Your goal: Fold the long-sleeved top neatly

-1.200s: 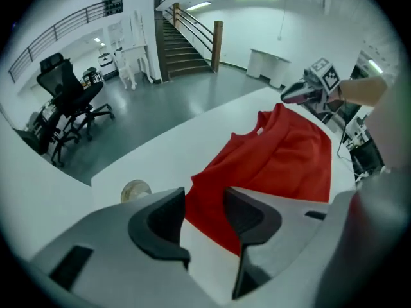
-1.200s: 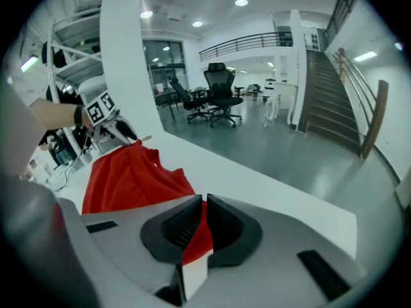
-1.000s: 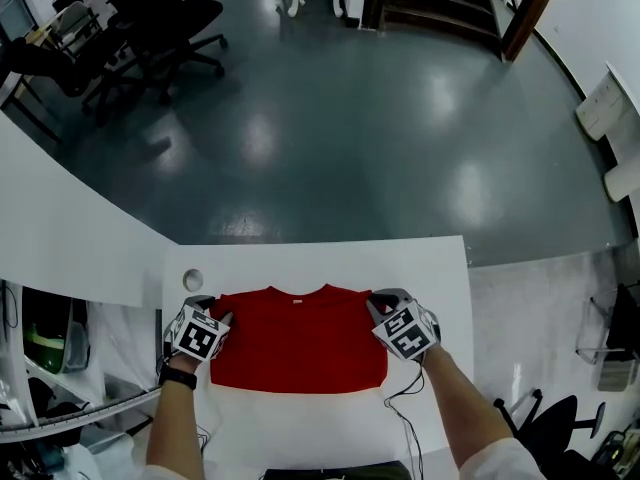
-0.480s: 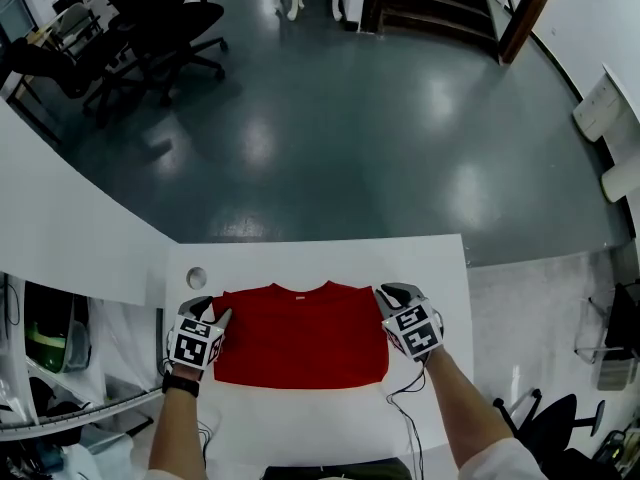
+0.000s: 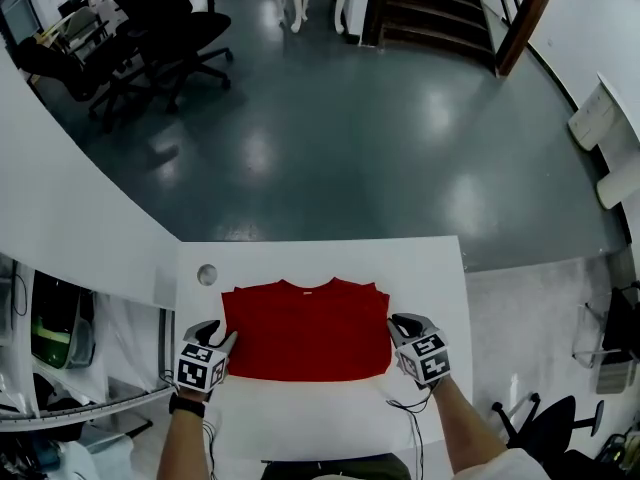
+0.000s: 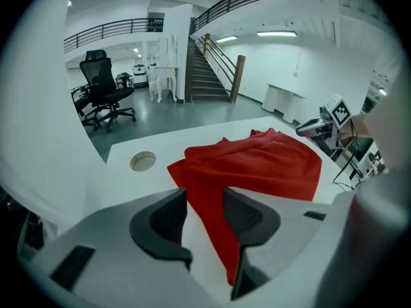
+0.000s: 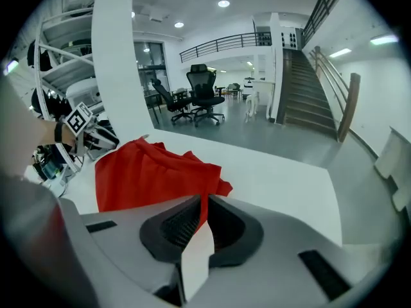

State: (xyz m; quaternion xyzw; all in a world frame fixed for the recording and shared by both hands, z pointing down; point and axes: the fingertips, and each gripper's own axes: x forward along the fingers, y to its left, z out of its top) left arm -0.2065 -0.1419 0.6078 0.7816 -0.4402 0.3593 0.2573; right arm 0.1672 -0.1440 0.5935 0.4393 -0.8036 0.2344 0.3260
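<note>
Pinching opposite side edges of a red long-sleeved top, the left gripper grips a thick fold of cloth between partly spread jaws, while the right gripper clamps a thin edge, jaws nearly together. The top lies as a rectangle on a white table, collar away from the person.

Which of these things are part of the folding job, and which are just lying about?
In the job: red top, left gripper, right gripper, table.
Just about: office chairs, staircase, round table hole.
</note>
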